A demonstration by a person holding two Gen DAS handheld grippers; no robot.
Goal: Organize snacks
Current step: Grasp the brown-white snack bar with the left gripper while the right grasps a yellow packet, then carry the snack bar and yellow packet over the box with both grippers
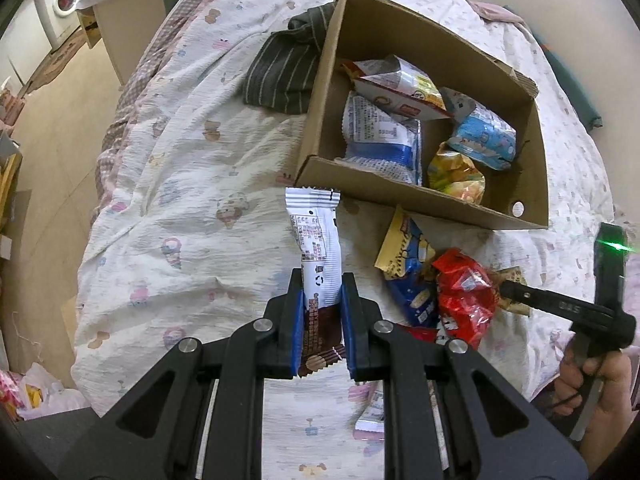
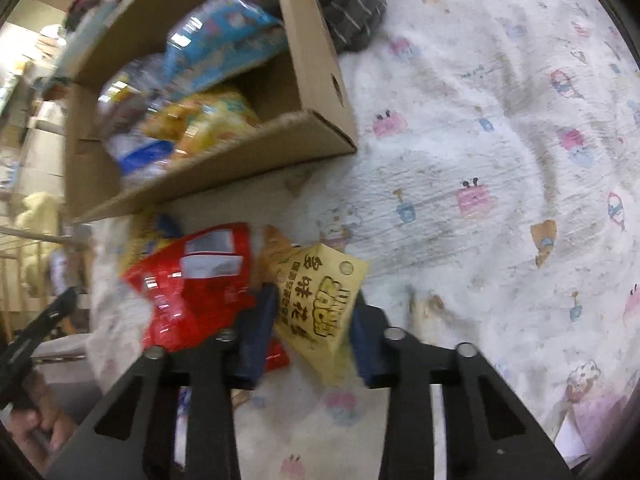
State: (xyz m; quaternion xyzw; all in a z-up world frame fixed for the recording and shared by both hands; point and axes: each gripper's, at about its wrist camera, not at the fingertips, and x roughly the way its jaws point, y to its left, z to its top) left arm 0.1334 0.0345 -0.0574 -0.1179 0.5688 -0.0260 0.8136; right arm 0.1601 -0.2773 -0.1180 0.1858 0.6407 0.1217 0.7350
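While the left gripper [image 1: 322,320] is clamping a white-and-brown snack bar [image 1: 318,264] above the quilt [image 1: 180,184], the cardboard box [image 1: 424,200] just beyond is holding blue, white and yellow packets [image 1: 456,172]. Right gripper [image 2: 306,330] is pinching a yellow packet [image 2: 324,308] beside a red bag [image 2: 196,284].

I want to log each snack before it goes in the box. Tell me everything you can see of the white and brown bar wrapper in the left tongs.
The bar wrapper is a long, flat, glossy packet, white with printed text on its upper part and brown at the bottom, with crimped zigzag ends. It stands nearly upright, clamped between the blue pads of the left tongs, above the quilt, just before the cardboard box.
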